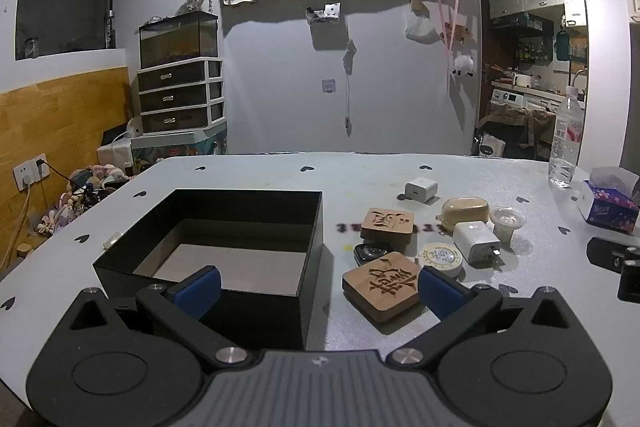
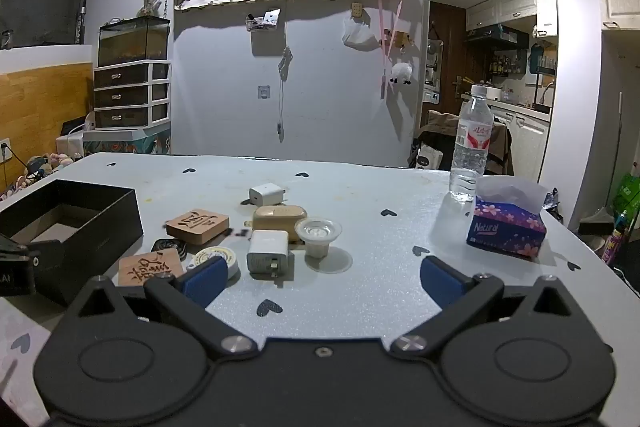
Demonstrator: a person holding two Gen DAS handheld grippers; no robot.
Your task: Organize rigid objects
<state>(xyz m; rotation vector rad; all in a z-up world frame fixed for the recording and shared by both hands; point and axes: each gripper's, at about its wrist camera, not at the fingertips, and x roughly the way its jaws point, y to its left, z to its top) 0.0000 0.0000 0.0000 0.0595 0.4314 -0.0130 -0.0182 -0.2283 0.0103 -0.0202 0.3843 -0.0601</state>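
Two grippers hang above the table (image 2: 360,291), both with their blue-padded fingers spread wide and nothing between them. The left gripper (image 1: 318,287) sits low at the near edge, its left finger (image 1: 198,289) in front of the near wall of the black box (image 1: 208,227) and its right finger (image 1: 438,289) just beside the near carved wooden block (image 1: 382,285); whether that pad actually touches the block is hard to judge from this angle. The right gripper (image 2: 324,281) is likewise released, its left finger (image 2: 204,281) close to the round tin (image 2: 214,257) and its right finger (image 2: 442,279) over bare table.

The box stands open at the left of the table, its pale floor showing (no objects visible inside). To its right lies the cluster of rigid objects: a second carved wooden block (image 1: 387,225) farther off, a small dark gadget (image 1: 370,253) between the two blocks, the tin, a white plug adapter (image 1: 476,241) lying on its side, a tan case (image 1: 466,213), a clear cup-like piece (image 1: 507,221) and, farthest, a small white charger cube (image 1: 420,189).

At the far right stand a water bottle (image 2: 472,147) and a tissue pack (image 2: 506,227).
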